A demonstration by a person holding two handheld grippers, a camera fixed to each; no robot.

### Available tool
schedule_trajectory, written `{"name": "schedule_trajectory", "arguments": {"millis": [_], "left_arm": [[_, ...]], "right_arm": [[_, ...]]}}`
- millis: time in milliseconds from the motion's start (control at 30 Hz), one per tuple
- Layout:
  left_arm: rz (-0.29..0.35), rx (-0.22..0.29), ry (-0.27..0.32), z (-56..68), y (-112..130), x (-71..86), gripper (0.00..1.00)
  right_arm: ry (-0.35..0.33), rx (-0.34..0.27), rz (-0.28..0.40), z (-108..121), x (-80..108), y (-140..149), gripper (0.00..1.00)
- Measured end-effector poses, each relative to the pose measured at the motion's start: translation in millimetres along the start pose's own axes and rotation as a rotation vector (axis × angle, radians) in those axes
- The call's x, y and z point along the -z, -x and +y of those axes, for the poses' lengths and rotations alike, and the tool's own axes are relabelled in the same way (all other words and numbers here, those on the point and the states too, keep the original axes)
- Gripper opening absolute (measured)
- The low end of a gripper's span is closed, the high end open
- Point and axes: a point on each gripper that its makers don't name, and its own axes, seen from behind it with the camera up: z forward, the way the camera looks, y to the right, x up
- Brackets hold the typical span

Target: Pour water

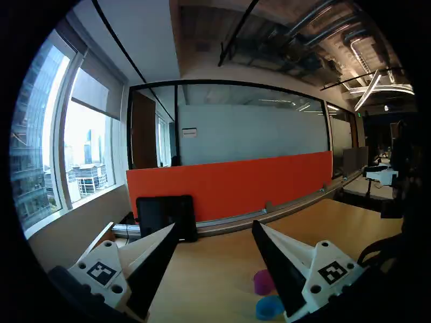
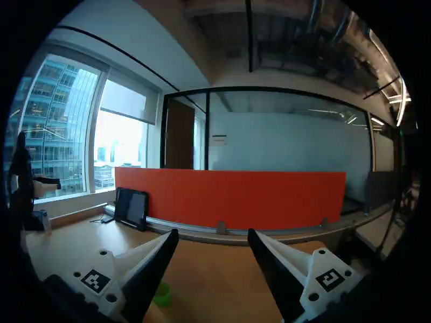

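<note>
In the left gripper view my left gripper (image 1: 214, 234) is open above the wooden desk (image 1: 215, 269), nothing between its fingers. A purple cup (image 1: 263, 281) and a blue cup (image 1: 269, 307) stand low on the desk, just beside the right finger (image 1: 280, 264). In the right gripper view my right gripper (image 2: 213, 237) is open over the same desk (image 2: 215, 280) and holds nothing. A green cup (image 2: 162, 294) peeks out at the bottom, partly hidden behind the left finger (image 2: 151, 264).
An orange divider panel (image 1: 231, 183) runs along the desk's far edge. A dark tablet (image 1: 164, 215) leans against it at the left, also visible as the tablet (image 2: 131, 207). Large windows (image 1: 48, 156) are on the left. More desks (image 1: 377, 180) lie at the right.
</note>
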Motion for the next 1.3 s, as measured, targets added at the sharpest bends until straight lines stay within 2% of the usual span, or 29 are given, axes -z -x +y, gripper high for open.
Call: {"name": "schedule_trajectory", "arguments": {"millis": [267,567,767,967,1300], "left_arm": [[-0.02,-0.024,0.056,5.2,7.4,-0.1,0.97],[-0.047,-0.028,0.134,17.7,23.5,0.3,0.97],[-0.081,-0.046,0.166,23.8,38.4,-0.1,0.97],[-0.123,-0.037,0.204,32.2,61.8,-0.2,0.97],[-0.19,-0.062,0.261,49.9,100.6,0.2,0.97]], "right_arm": [[-0.149,0.011,-0.005,-30.8,0.8,-3.9,0.99],[-0.273,0.05,-0.026,-60.4,-3.9,1.1,0.99],[-0.329,0.06,-0.063,-72.1,-10.0,14.7,1.0],[-0.381,0.065,-0.095,-80.5,-14.0,26.6,1.0],[-0.424,0.078,-0.165,-81.7,-19.9,63.6,1.0]]}}
